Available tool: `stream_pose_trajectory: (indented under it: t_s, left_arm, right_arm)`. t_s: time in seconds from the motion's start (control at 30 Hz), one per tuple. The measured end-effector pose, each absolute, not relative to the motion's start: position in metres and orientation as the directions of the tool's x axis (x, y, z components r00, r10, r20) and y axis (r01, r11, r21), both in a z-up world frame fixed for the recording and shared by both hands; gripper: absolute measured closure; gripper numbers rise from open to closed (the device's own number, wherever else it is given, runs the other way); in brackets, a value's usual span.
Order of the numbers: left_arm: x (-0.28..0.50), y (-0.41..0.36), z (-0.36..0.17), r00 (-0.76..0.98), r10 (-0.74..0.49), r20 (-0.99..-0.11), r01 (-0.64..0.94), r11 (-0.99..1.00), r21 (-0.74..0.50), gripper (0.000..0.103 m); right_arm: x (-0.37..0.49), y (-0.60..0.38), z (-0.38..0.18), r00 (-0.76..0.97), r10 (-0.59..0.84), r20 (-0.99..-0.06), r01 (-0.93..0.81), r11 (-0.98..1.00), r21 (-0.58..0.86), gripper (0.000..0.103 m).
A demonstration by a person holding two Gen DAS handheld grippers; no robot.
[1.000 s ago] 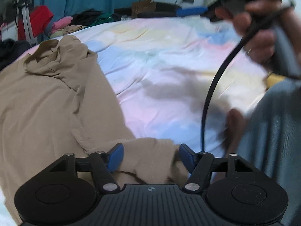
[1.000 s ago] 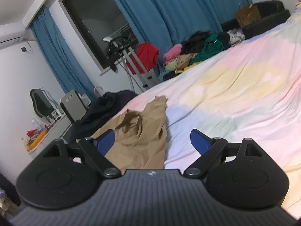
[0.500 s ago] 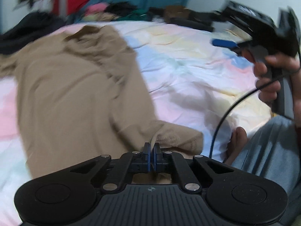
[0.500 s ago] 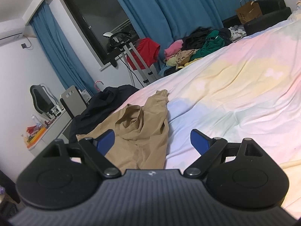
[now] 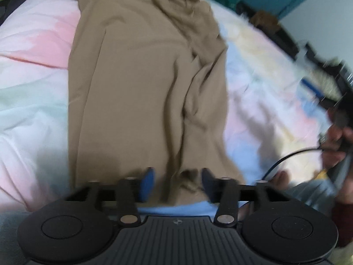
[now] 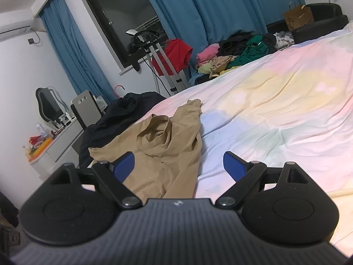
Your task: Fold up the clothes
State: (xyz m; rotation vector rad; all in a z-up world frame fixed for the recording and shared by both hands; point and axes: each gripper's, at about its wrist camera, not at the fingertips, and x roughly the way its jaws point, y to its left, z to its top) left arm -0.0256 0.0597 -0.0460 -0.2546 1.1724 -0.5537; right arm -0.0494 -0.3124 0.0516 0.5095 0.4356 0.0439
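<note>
Tan soft creased garment (image 5: 141,84); pastel rumpled sheet (image 5: 33,70).

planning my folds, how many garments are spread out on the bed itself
1: the tan garment lies on the pastel bedsheet, near its left edge. The clothes pile at the far edge may hide others.

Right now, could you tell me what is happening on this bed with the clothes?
A person is folding a tan garment laid out on a pastel bedspread. The left hand-held gripper is at the garment's near edge; its jaws are opening, with a bit of fabric between them but not pinched. The right hand-held gripper hangs open above the bed, holding nothing. A pile of other clothes waits at the far side.
</note>
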Motion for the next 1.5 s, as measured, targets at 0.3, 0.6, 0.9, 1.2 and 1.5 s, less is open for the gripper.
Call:
stream_pose_trajectory:
  t_s: [0.3, 0.6, 0.9, 1.2, 1.5]
  left_arm:
    - [0.006, 0.040, -0.073, 0.241, -0.572, -0.784, 0.188, 0.820, -0.541, 0.029]
    - [-0.015, 0.030, -0.067, 0.175, -0.605, -0.777, 0.333, 0.779, -0.532, 0.096]
    - [-0.042, 0.031, -0.062, 0.255, -0.610, -0.750, 0.382, 0.776, -0.501, 0.099]
    - [-0.065, 0.047, -0.069, 0.290, -0.645, -0.707, 0.357, 0.758, -0.546, 0.100]
    - [-0.079, 0.037, -0.078, 0.281, -0.642, -0.713, 0.414, 0.752, -0.513, 0.100]
  right_arm:
    - [-0.046, -0.312, 0.047, 0.901, 0.144, -0.409, 0.077, 0.875, 0.478, 0.014]
    - [-0.040, -0.307, 0.037, 0.884, 0.149, -0.442, 0.084, 0.881, 0.465, 0.014]
    - [0.046, -0.275, 0.030, 0.825, 0.253, -0.505, -0.022, 0.907, 0.420, 0.019]
    - [0.204, -0.215, -0.026, 0.776, 0.239, -0.583, -0.060, 0.949, 0.309, 0.027]
    - [0.259, -0.171, -0.028, 0.827, 0.083, -0.556, -0.053, 0.996, 0.070, 0.096]
